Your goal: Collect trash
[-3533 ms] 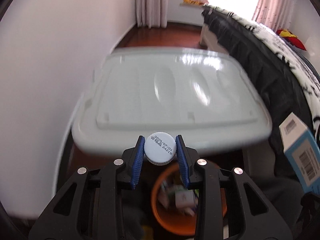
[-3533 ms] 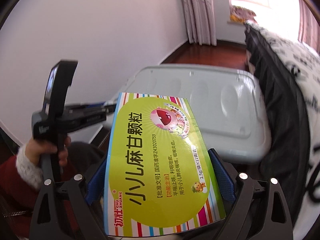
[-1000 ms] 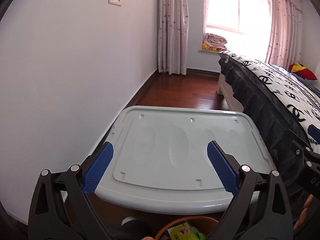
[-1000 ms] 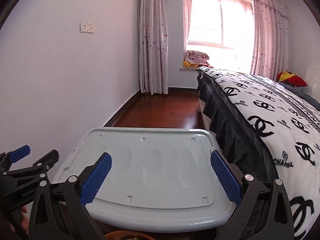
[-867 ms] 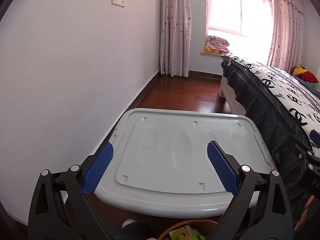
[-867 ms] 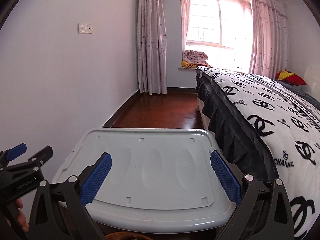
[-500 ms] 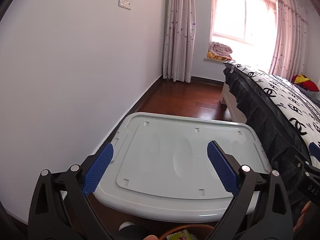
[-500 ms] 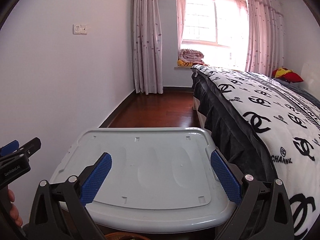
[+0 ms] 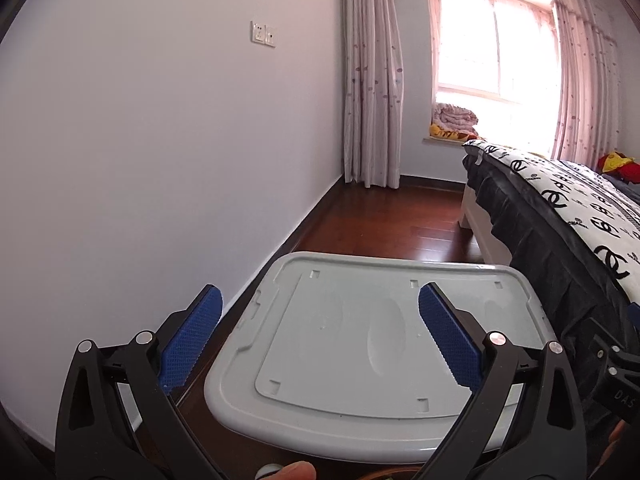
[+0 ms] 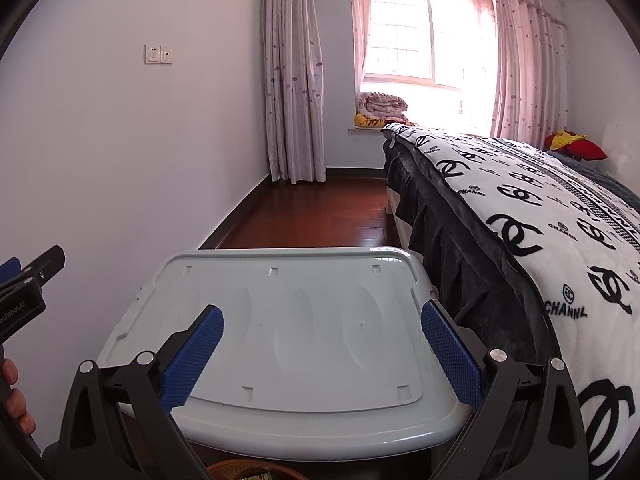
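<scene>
1. Left wrist view: our left tool point(image 9: 320, 320) is spread wide with nothing between its two blue pads point(image 9: 192, 336), and it hangs above the near edge of the grey lid point(image 9: 360, 352) of a storage box.
2. In the same view we count one lid, and no trash lies on it from its near edge to its far edge. We take it that this surface is done.
3. At the bottom edge of this view a thin orange rim point(image 9: 394, 473) shows just below the lid's near edge. We read it as the trash basket, though only a sliver is visible. One fingertip point(image 9: 296, 470) and a small pale round thing beside it also show there; we cannot tell what that round thing is.
4. At the right edge of this view part of the other tool's black body shows, beside the bed point(image 9: 580, 216).
5. Right wrist view: our right tool point(image 10: 322, 330) is also spread and empty, over the same lid's near edge.
6. Here we count one lid, again bare, and one basket rim below its near edge with something striped inside, too little of it showing to name.
7. We count one bed point(image 10: 540, 216) along the lid's right edge and no loose trash on the wooden floor point(image 10: 320, 216) that we can see.
8. We judge the task close to its end: nothing left to collect is in view, though the floor below us is hidden.
</scene>
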